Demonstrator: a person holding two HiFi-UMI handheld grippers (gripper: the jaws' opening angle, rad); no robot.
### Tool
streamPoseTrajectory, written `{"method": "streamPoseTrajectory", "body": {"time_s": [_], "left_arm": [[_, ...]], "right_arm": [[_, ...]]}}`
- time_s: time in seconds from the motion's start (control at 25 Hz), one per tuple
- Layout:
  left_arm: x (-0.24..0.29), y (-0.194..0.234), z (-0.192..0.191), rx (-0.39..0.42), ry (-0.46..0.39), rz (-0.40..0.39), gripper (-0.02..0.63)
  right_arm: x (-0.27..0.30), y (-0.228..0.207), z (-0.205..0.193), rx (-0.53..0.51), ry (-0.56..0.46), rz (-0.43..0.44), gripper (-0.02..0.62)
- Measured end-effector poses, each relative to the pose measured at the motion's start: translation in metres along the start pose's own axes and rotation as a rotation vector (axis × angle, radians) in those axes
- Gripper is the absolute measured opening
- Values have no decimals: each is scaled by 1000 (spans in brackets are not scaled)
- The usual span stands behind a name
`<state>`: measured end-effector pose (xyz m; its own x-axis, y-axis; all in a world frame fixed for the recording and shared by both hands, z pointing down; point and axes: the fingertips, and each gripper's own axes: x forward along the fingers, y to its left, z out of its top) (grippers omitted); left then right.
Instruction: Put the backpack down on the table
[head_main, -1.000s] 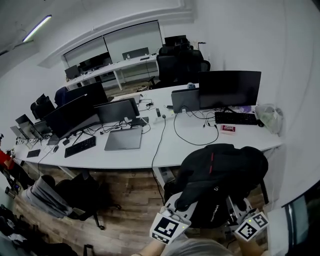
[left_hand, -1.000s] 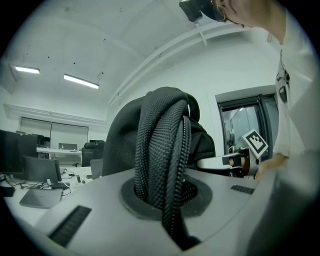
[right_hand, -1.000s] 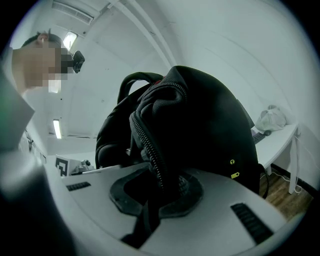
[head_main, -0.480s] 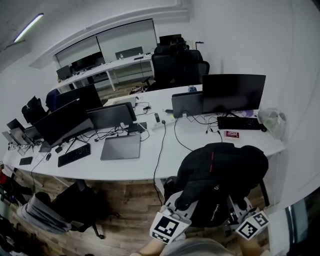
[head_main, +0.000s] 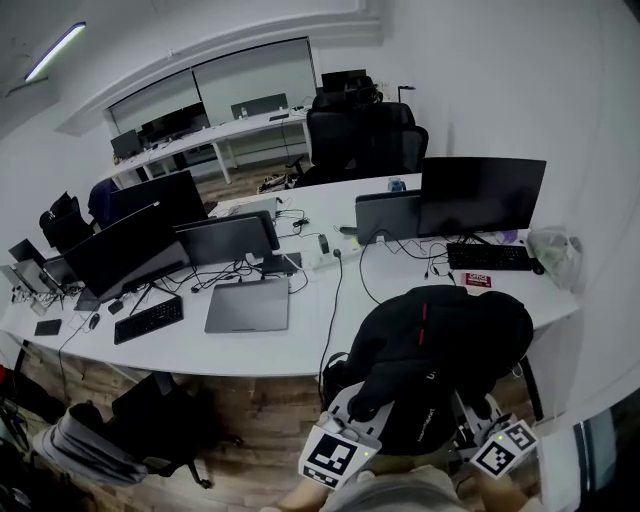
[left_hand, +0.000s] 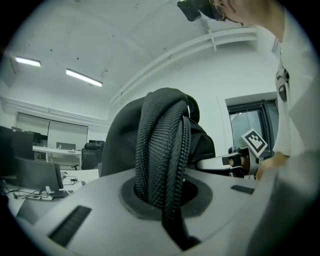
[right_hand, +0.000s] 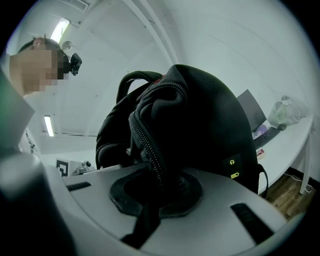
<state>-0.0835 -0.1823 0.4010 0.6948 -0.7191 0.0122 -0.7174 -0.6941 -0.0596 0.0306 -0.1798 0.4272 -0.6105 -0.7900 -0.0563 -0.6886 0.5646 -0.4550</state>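
A black backpack (head_main: 440, 355) hangs in the air in front of me, just short of the white table's (head_main: 300, 345) near edge. My left gripper (head_main: 352, 412) is shut on a black webbing strap (left_hand: 162, 160) of the backpack. On the other side my right gripper (head_main: 478, 425) is shut on a zippered fold (right_hand: 150, 150) of the backpack's fabric. The bag's bulk (right_hand: 205, 125) rises above the right jaws and hides what lies beyond. Both grippers point level toward the table.
On the table stand several monitors (head_main: 480, 195), a closed laptop (head_main: 247, 305), keyboards (head_main: 148, 318), cables and a red box (head_main: 478, 281). A plastic bag (head_main: 555, 250) sits at the right end. Office chairs (head_main: 165, 410) stand below the table's near edge. A wall is close on the right.
The table and its monitors have drawn nearer and shifted right in the head view. The backpack stays held the same way in both grippers.
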Motion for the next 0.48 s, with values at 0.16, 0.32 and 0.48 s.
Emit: {"method": "streamPoseTrajectory", "body": {"time_s": [0.16, 0.32, 0.48], "left_arm": [[6, 18, 3, -23, 1, 14, 19], [21, 33, 0, -39, 15, 24, 20], [40, 49, -3, -36, 24, 34, 19]], "right_arm": [[21, -5, 3, -1, 11, 11, 27], [39, -18, 7, 7, 18, 17, 27], [58, -34, 11, 13, 26, 24, 27]]}}
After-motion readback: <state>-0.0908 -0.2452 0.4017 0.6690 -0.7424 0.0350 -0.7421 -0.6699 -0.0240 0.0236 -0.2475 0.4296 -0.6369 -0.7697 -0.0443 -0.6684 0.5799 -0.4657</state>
